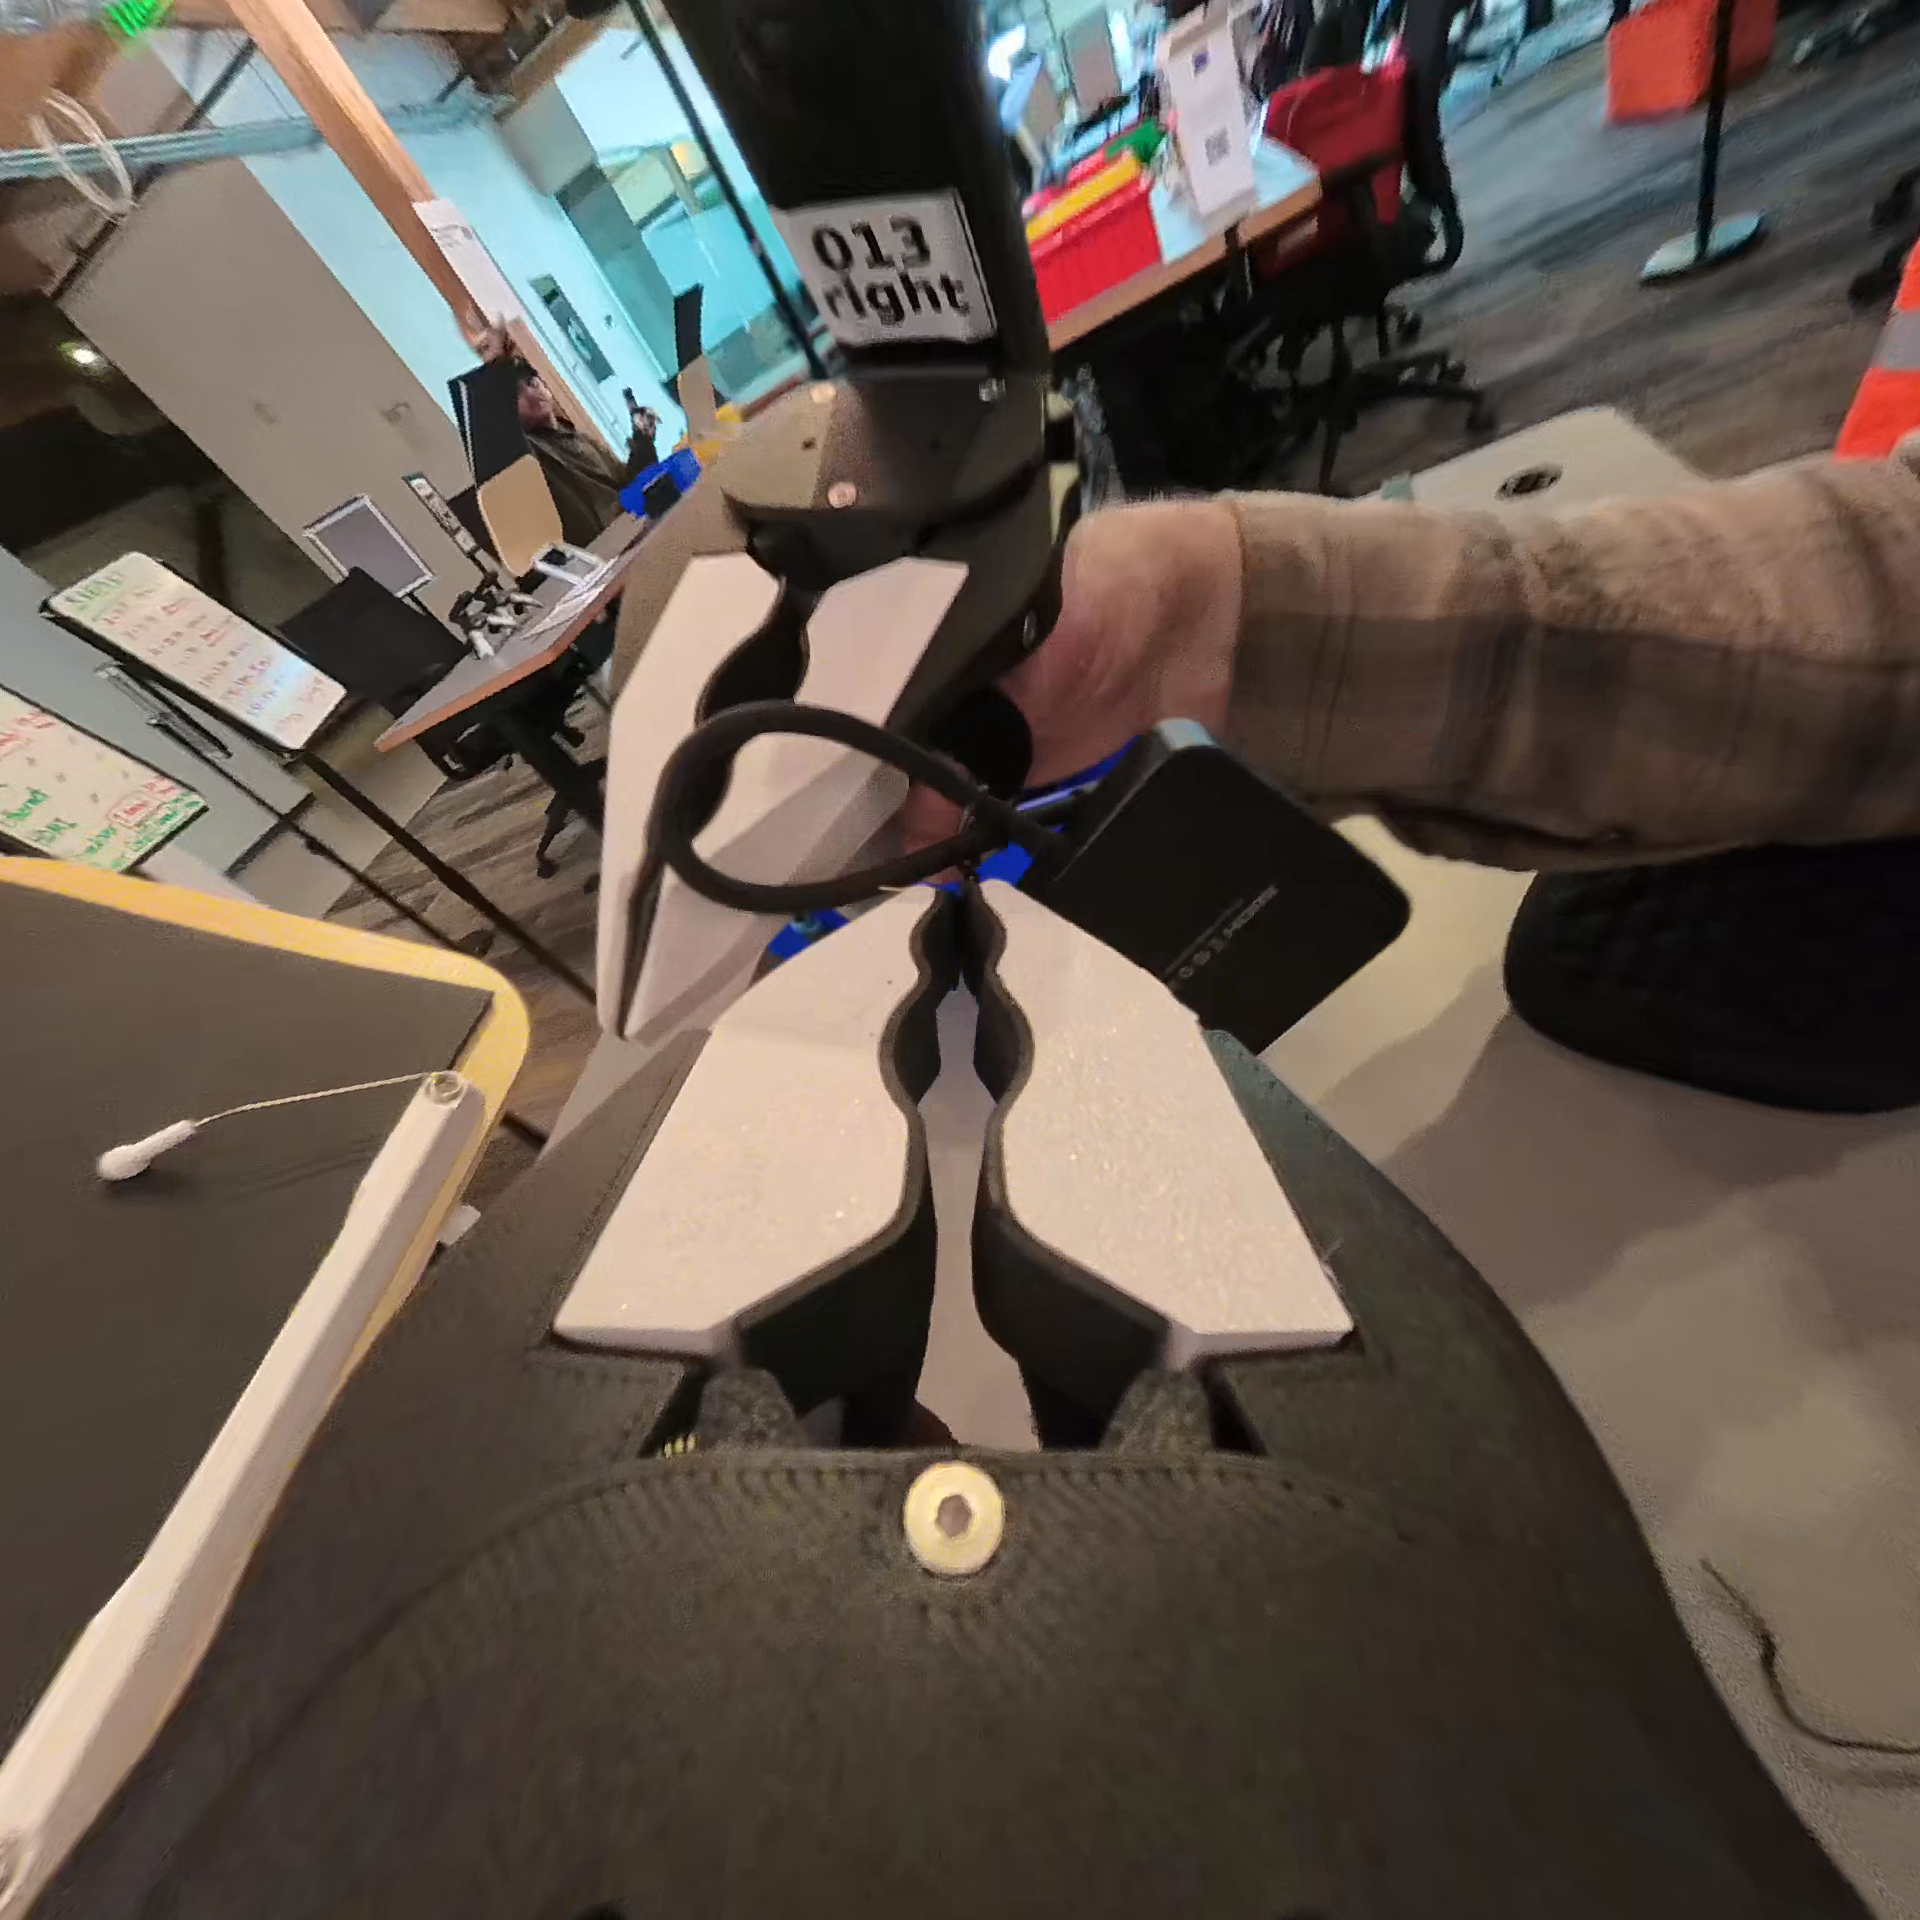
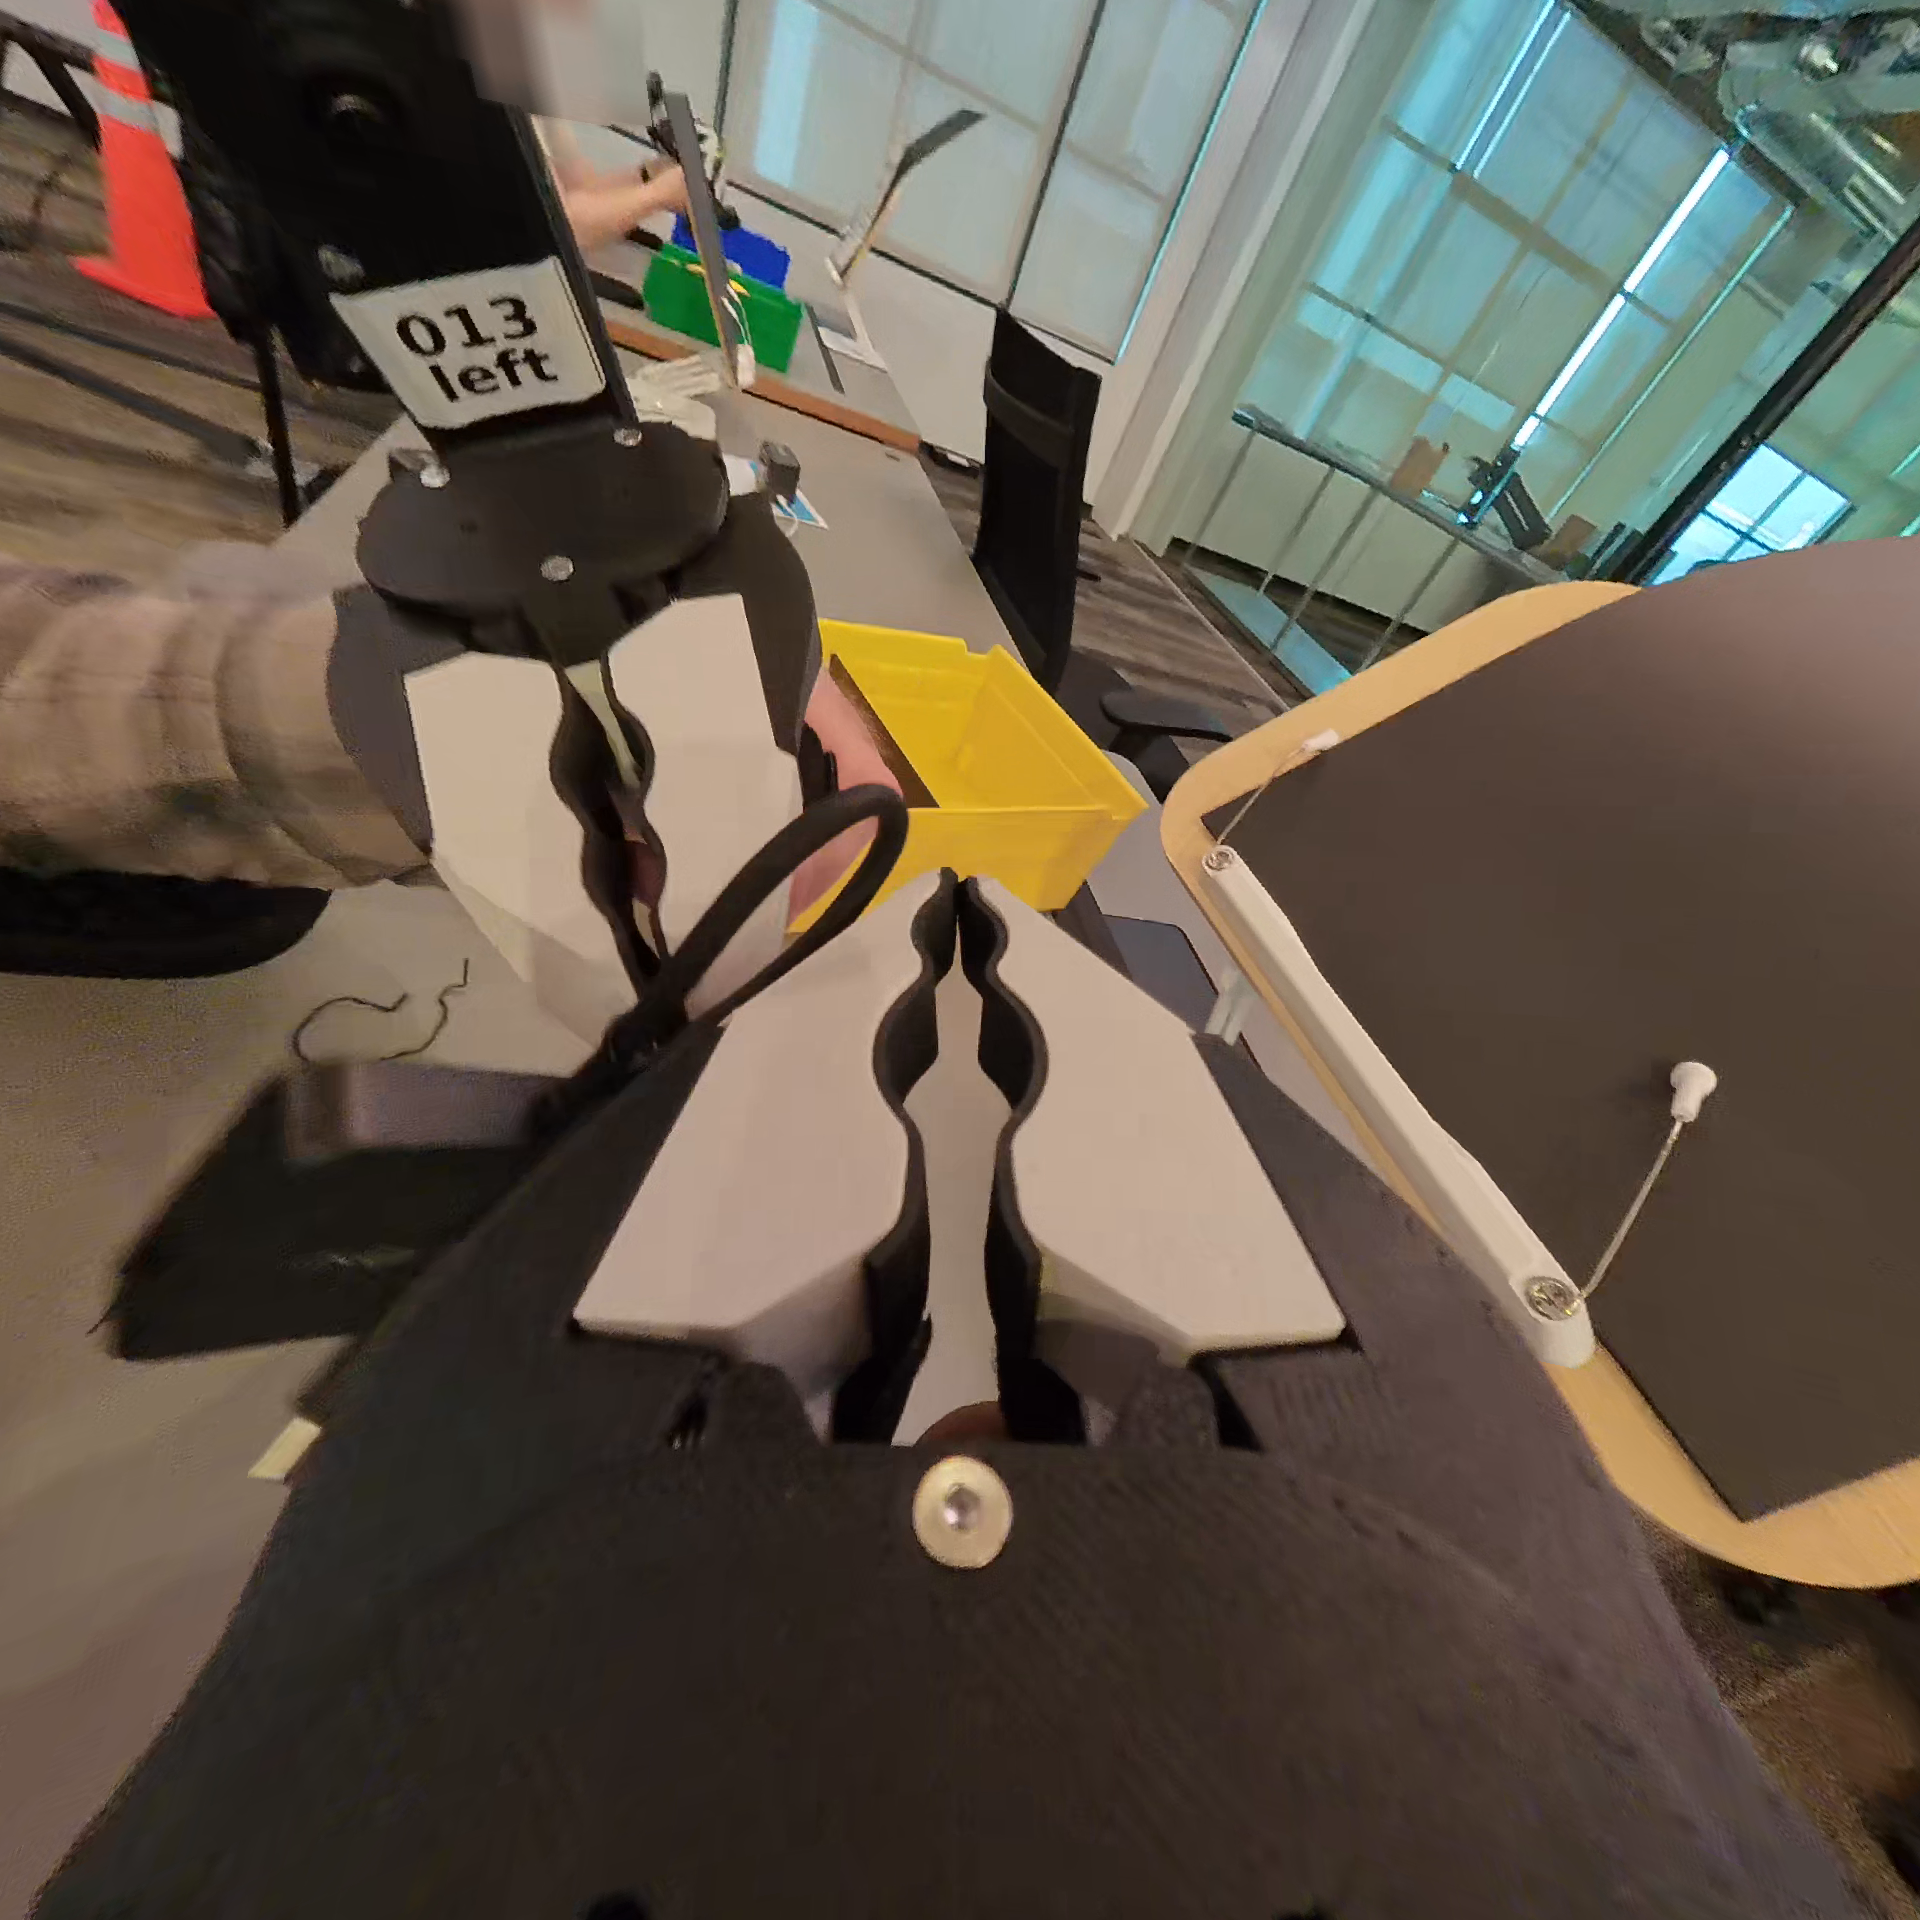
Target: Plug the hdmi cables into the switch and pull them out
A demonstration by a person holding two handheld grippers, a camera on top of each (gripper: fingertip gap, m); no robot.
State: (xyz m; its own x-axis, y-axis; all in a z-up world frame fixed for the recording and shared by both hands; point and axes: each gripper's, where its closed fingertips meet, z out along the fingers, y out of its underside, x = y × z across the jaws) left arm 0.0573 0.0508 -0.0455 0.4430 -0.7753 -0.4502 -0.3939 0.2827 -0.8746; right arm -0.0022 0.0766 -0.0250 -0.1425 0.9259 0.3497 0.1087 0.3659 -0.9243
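Note:
A black HDMI switch box (image 1: 1226, 883) is tilted just right of my left gripper's tips; it looks blurred in the right wrist view (image 2: 312, 1195). Its black cable (image 1: 717, 821) curls into a loop on the left. My left gripper (image 1: 961, 899) is shut on the cable where the loop closes near the switch; the right wrist view shows it (image 2: 644, 977) pinching there. My right gripper (image 2: 956, 894) is shut and holds nothing, its tips just right of the cable loop (image 2: 821, 883). From the left wrist view the right gripper (image 1: 634, 1023) points down behind the loop.
A black board with a tan rim (image 1: 208, 1143) (image 2: 1558, 987) stands close beside the grippers. A yellow bin (image 2: 987, 769) sits behind them on the grey table (image 1: 1558, 1299). A dark round object (image 1: 1714, 987) lies under a person's sleeve (image 1: 1558, 644). A thin black thread (image 2: 384, 1013) lies on the table.

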